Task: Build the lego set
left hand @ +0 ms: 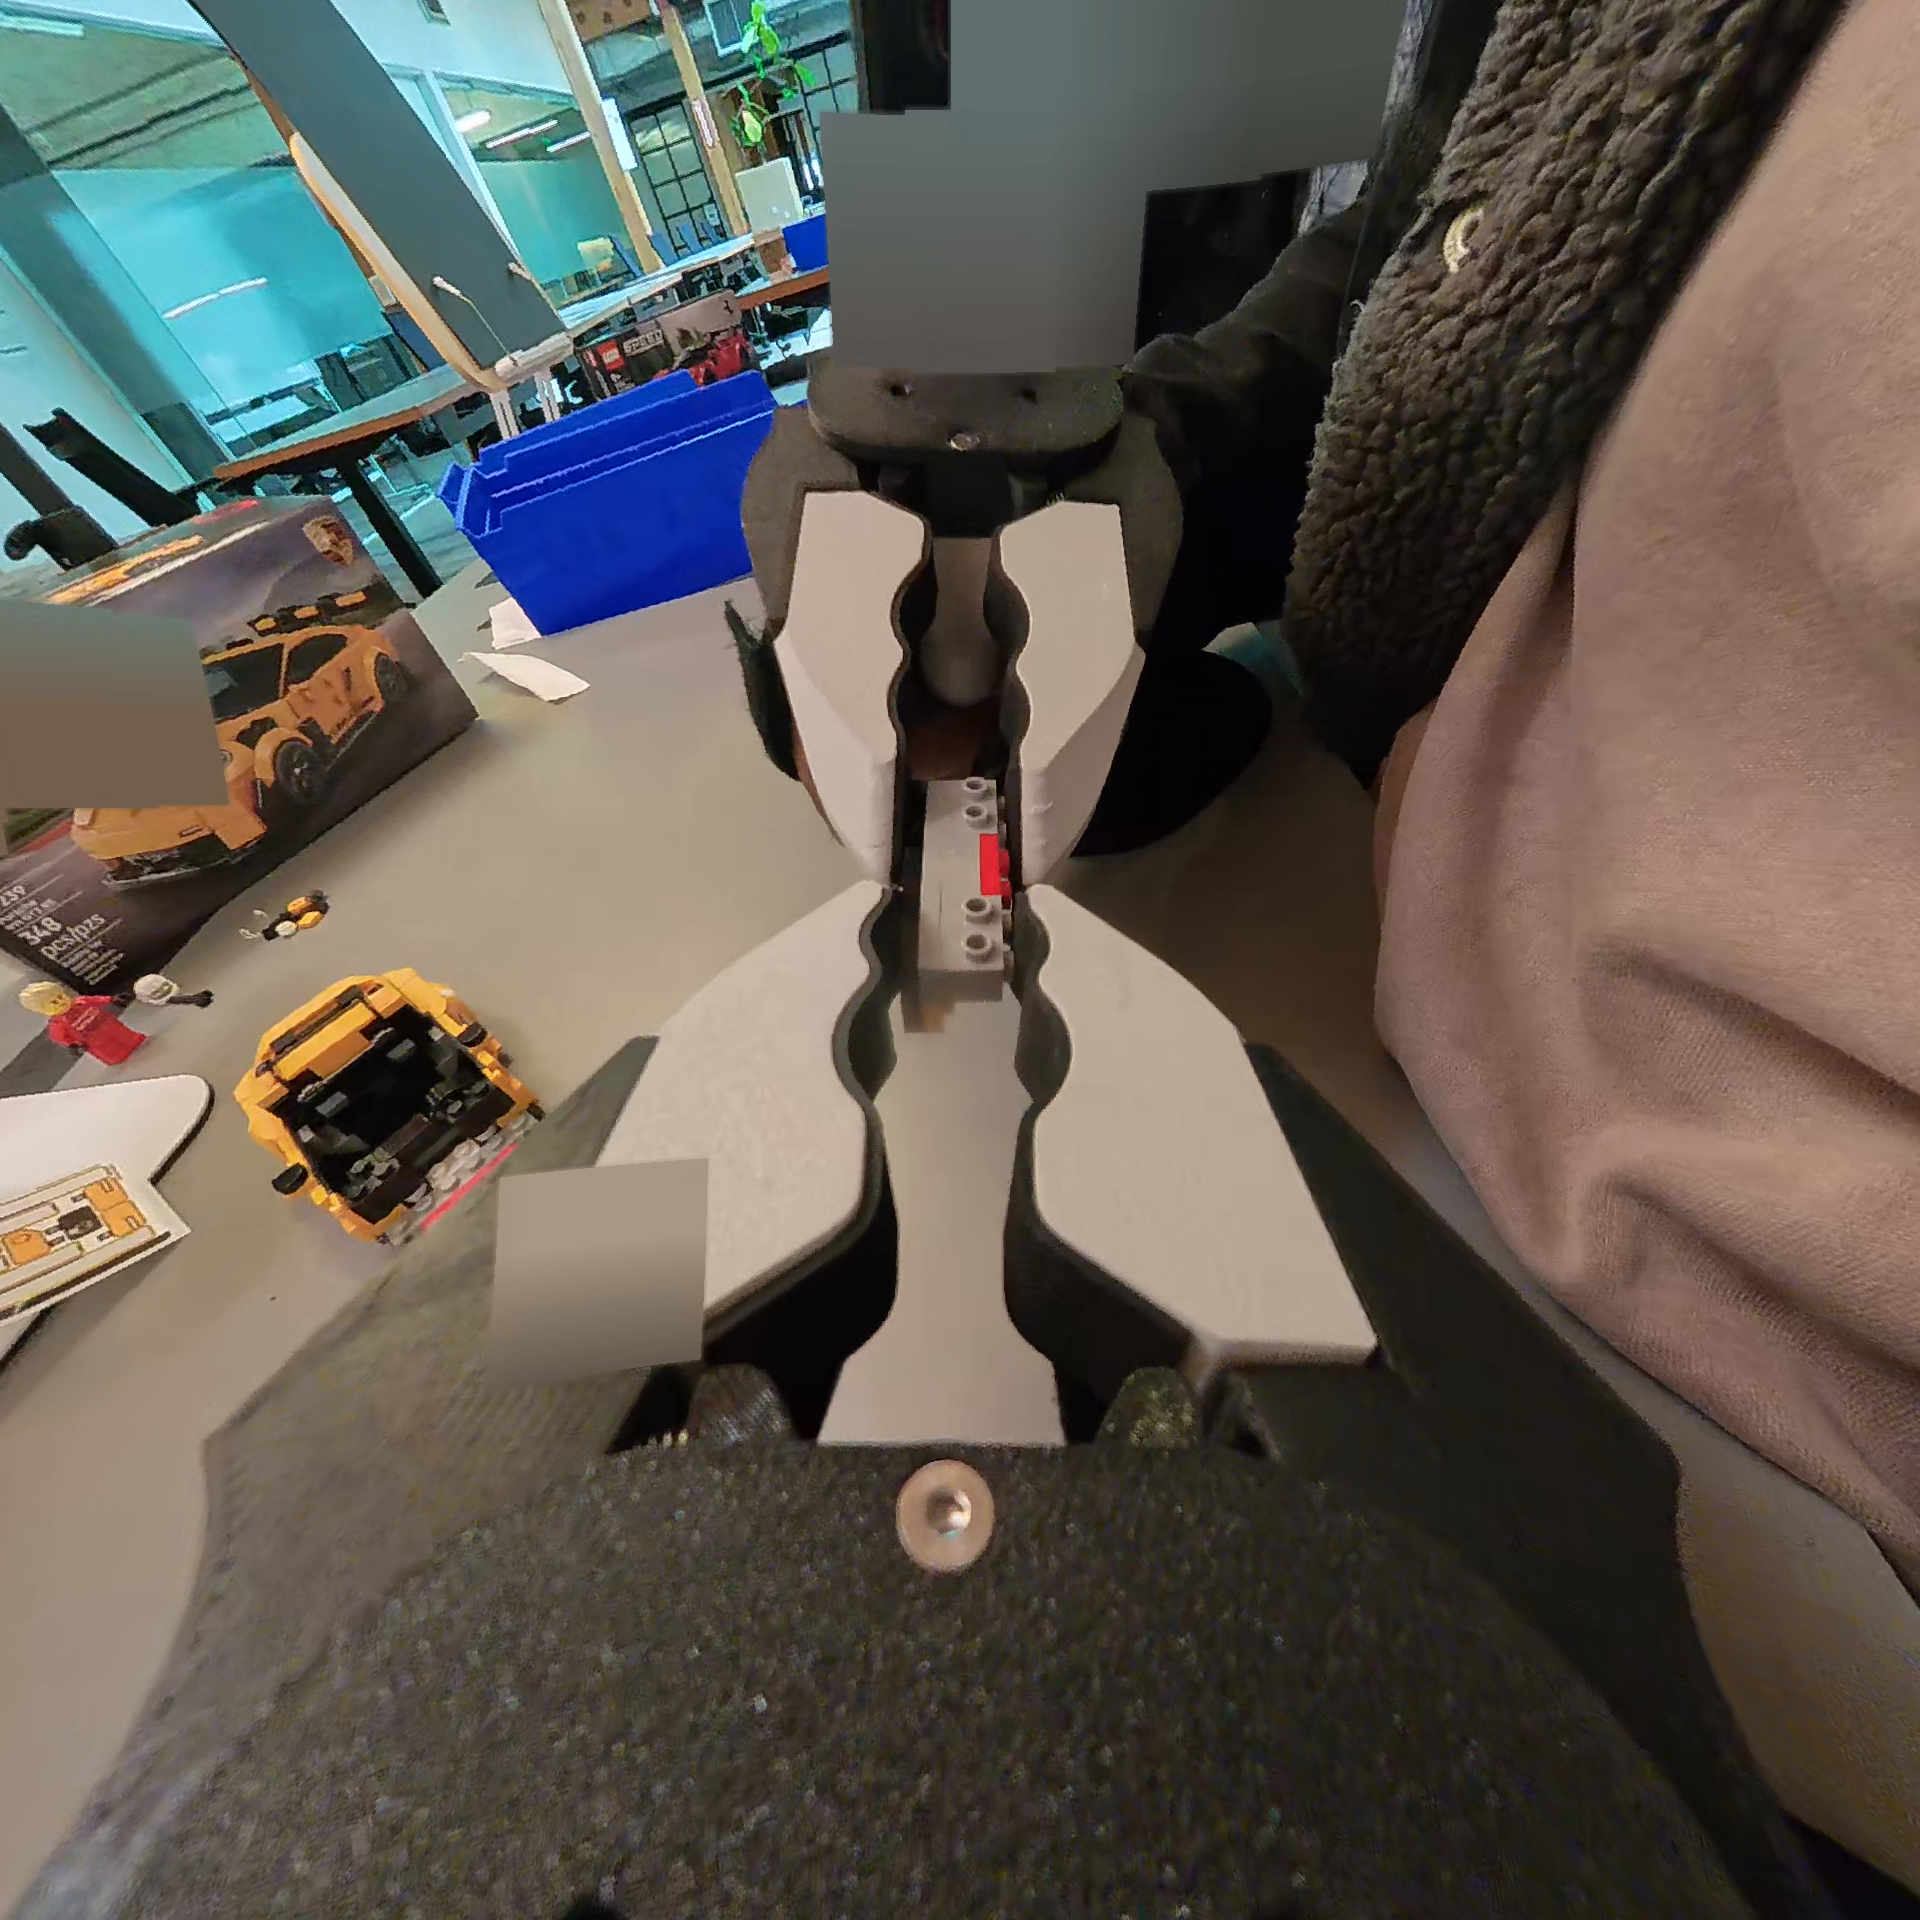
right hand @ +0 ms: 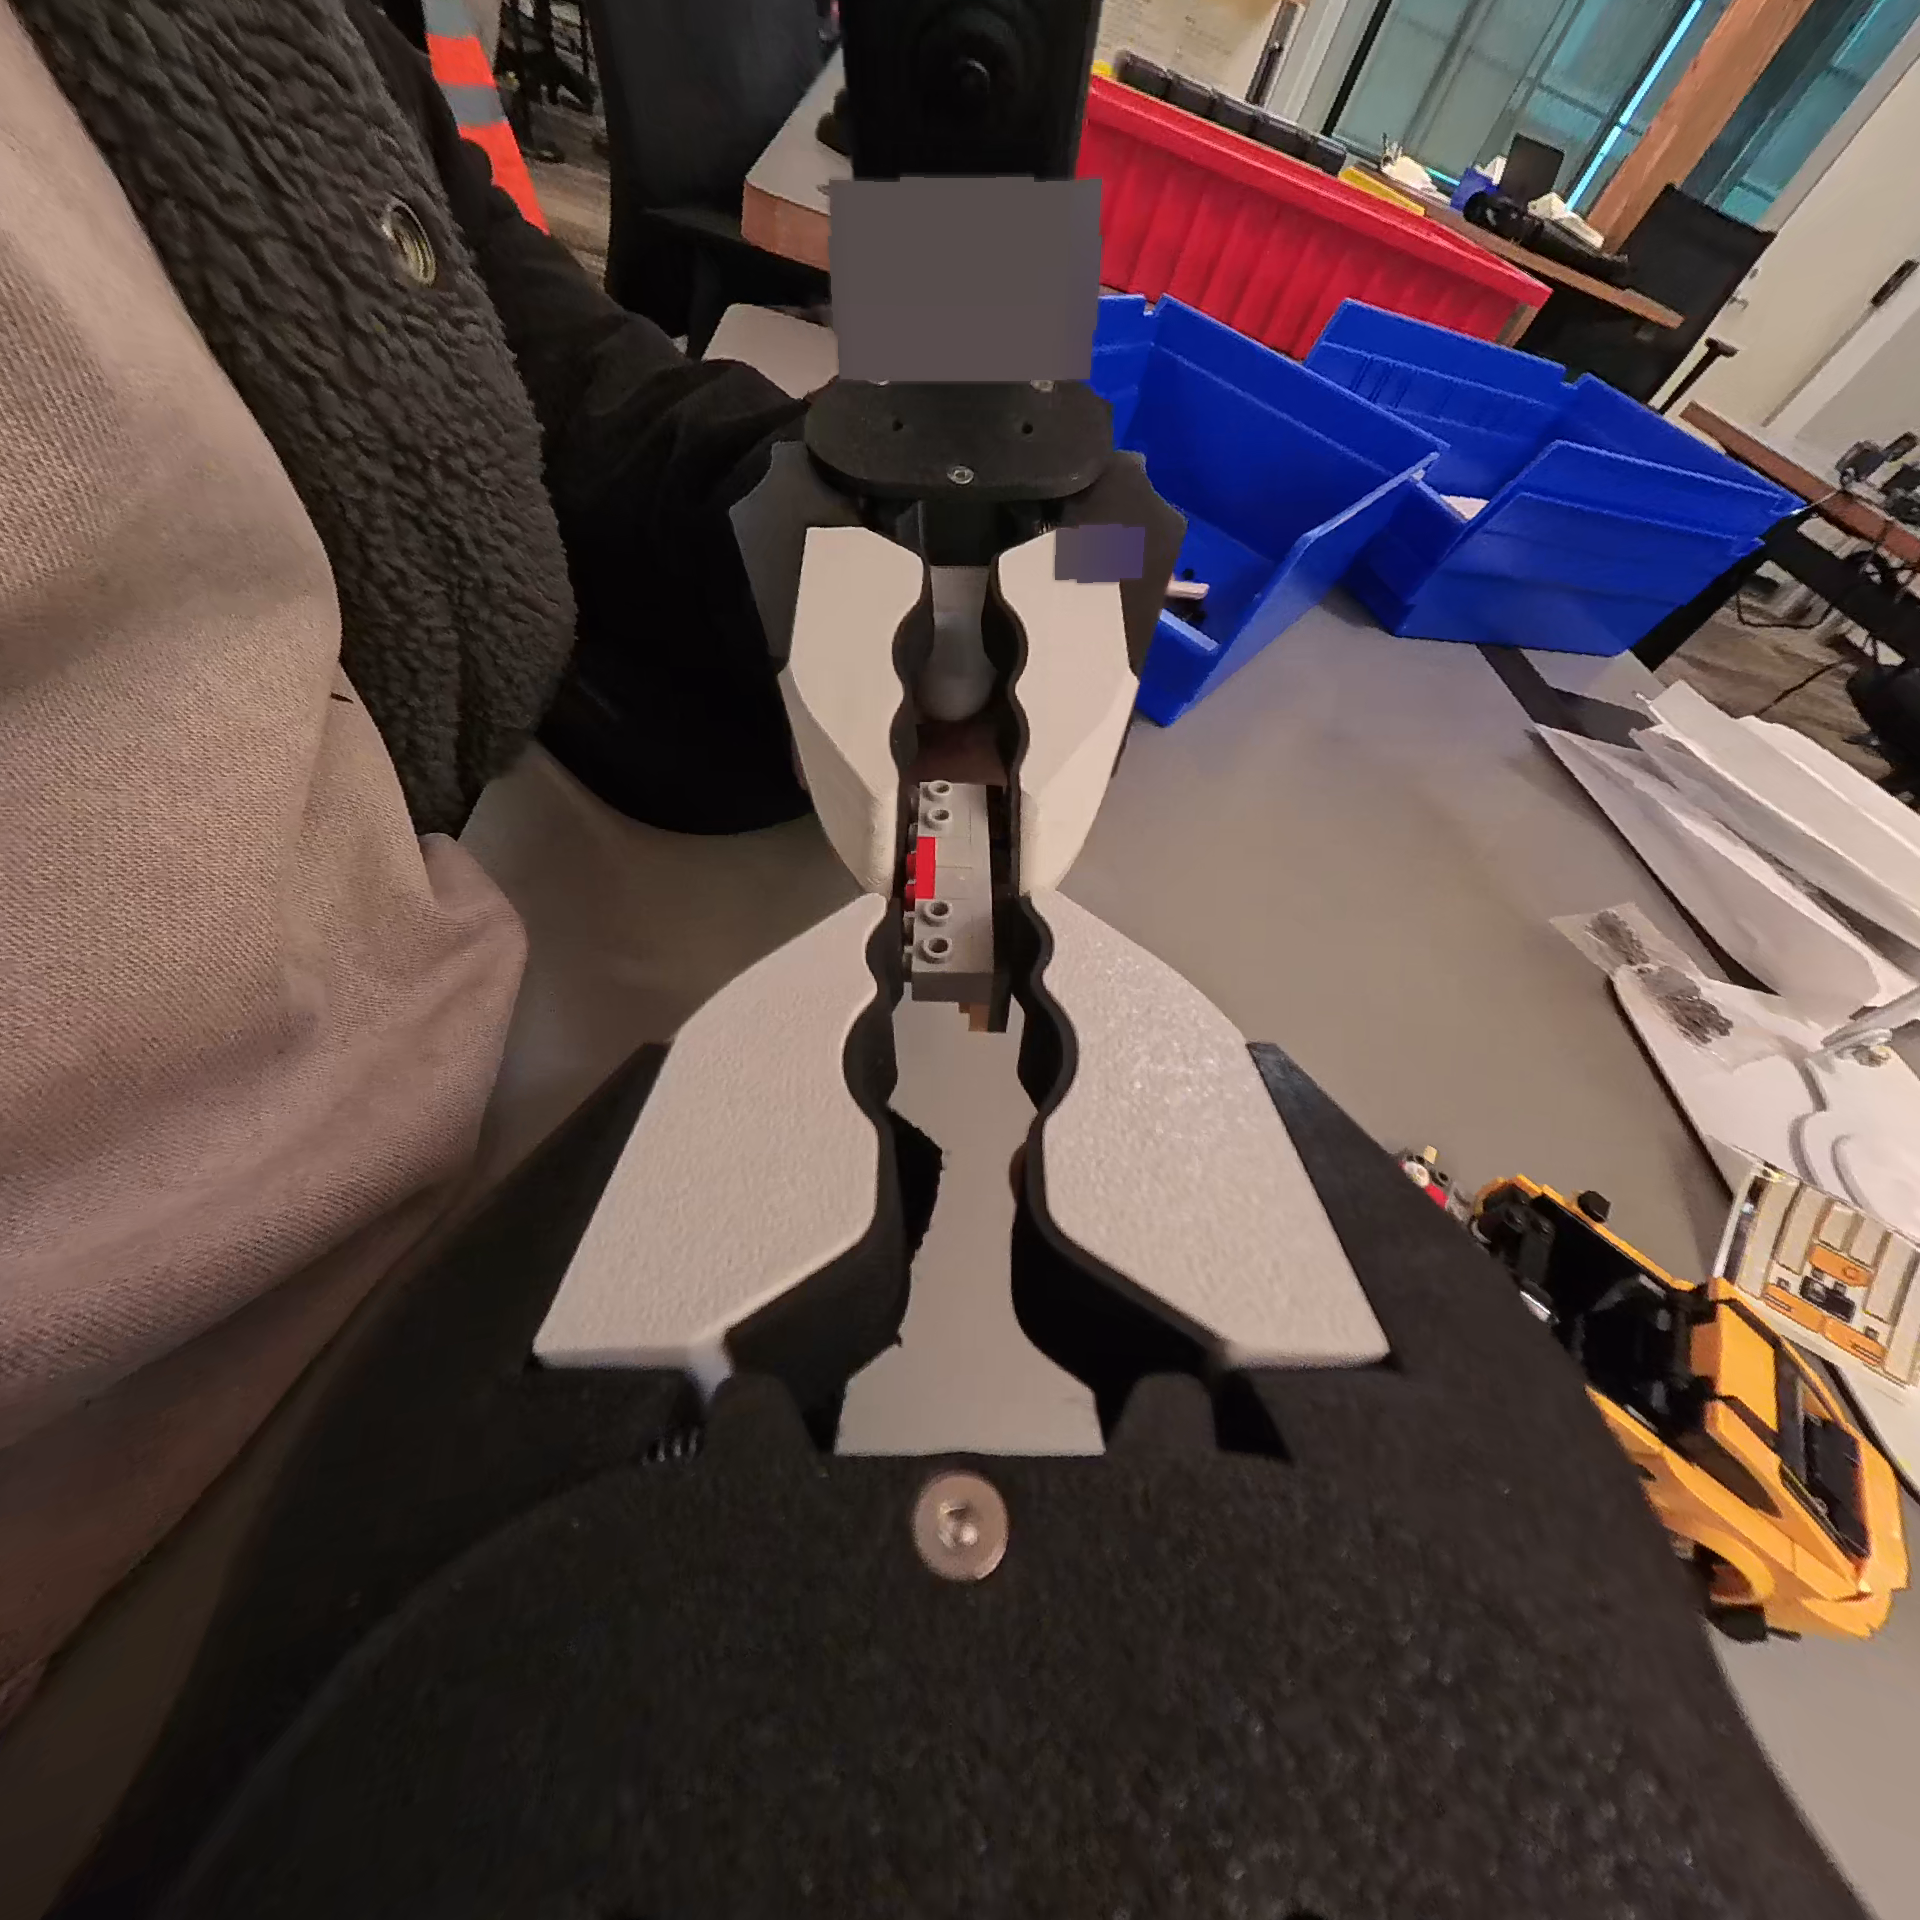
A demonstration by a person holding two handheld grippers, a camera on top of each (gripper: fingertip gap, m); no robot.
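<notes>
The grey brick piece (left hand: 961, 904) with a red part is hanging above the surface (left hand: 623, 831), between both claws. The left claw (left hand: 951, 925) is gripping its near end and the right claw (right hand: 951, 935) is gripping the other end, tip to tip. To join it well, I think both should be pressing straight together, without twisting. The yellow car (left hand: 379, 1101) is lying apart.

Wrist views facing, claw-close, sharing brick assembly (left hand: 961, 904)
</notes>
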